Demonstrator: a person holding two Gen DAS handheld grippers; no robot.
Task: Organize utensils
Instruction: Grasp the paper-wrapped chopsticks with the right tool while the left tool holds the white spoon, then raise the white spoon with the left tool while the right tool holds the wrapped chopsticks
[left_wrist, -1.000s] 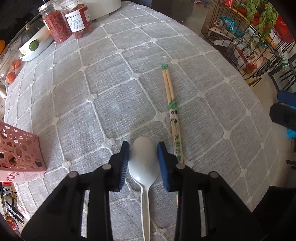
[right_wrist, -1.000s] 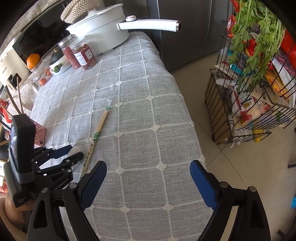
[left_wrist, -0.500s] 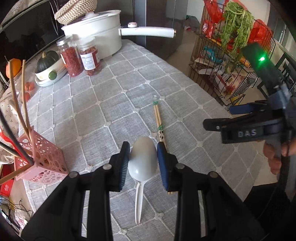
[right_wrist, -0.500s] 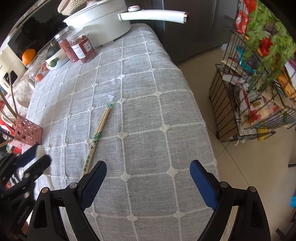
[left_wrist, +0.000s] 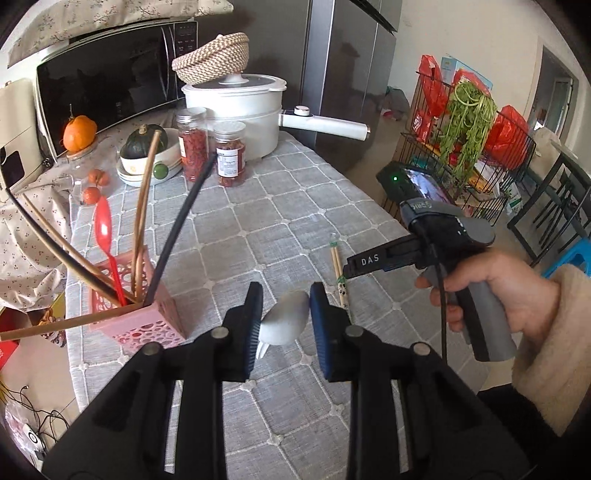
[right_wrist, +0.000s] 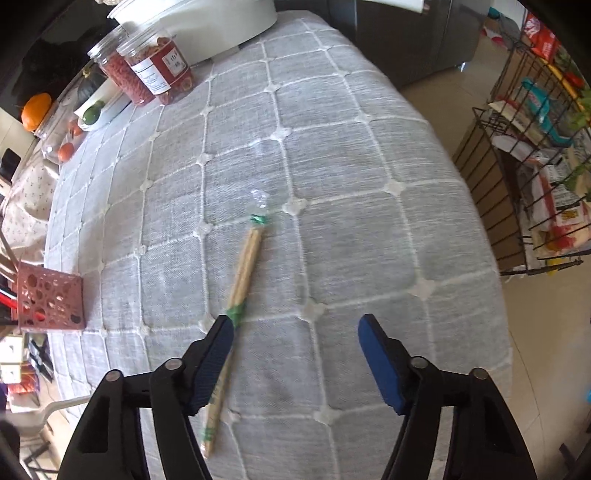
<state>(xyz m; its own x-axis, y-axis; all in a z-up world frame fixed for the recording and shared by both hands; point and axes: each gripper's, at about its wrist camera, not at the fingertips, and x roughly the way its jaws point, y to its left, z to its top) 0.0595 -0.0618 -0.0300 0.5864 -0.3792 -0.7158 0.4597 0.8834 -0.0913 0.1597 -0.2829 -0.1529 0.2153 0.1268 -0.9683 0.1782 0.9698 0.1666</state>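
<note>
The tabletop carries a pink holder, ahead and left of the left tool, which is clamped on a white spoon held clear of the cloth. The right tool, pointing steeply down, has just been narrowing but is still half open and empty. The chopsticks lie under its left finger, long axis running away from it, not yet centred. The right hand is nearer.
</note>
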